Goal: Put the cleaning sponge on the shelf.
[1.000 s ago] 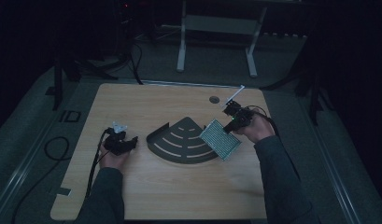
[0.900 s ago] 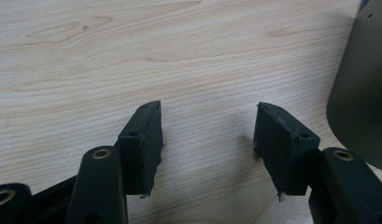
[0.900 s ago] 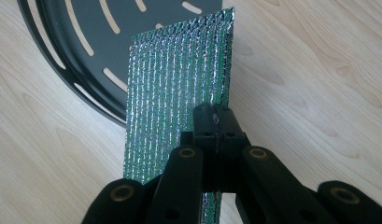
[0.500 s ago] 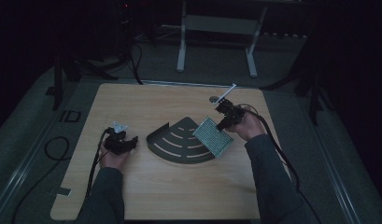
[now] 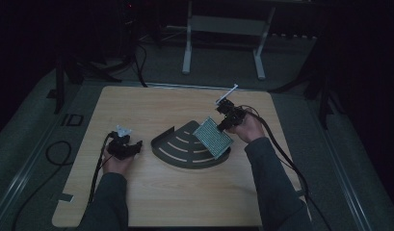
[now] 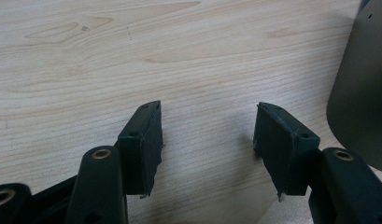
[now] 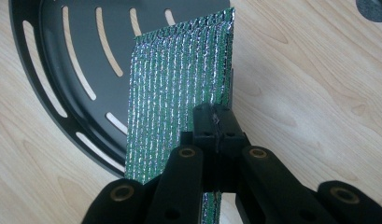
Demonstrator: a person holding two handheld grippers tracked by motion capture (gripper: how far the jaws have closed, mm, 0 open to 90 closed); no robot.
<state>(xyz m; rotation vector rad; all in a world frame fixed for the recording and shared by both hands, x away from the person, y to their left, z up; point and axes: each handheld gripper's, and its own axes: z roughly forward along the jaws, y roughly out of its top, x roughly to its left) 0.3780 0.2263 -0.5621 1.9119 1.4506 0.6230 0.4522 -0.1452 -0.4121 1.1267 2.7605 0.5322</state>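
A dark quarter-round tray (image 5: 177, 151) with curved slots lies flat in the middle of the wooden table (image 5: 151, 106). My right gripper (image 5: 222, 126) is shut on the edge of a shiny green ribbed sheet (image 5: 212, 138), which hangs tilted over the tray's right side. In the right gripper view the closed pads (image 7: 215, 122) pinch the sheet (image 7: 179, 93) above the slotted tray (image 7: 72, 65). My left gripper (image 5: 132, 148) rests on the table left of the tray, open with nothing between its fingers (image 6: 144, 140); the tray's rim (image 6: 361, 102) shows at the right there.
A small dark round inset (image 5: 222, 102) sits in the table behind the right hand. Cables (image 5: 281, 154) trail from both grippers toward the near edge. Beyond the table stand a metal frame (image 5: 223, 29) and dark stands on the floor.
My right gripper has carried the green sheet a little leftward and lower, over the tray's right side. The left gripper has stayed where it was.
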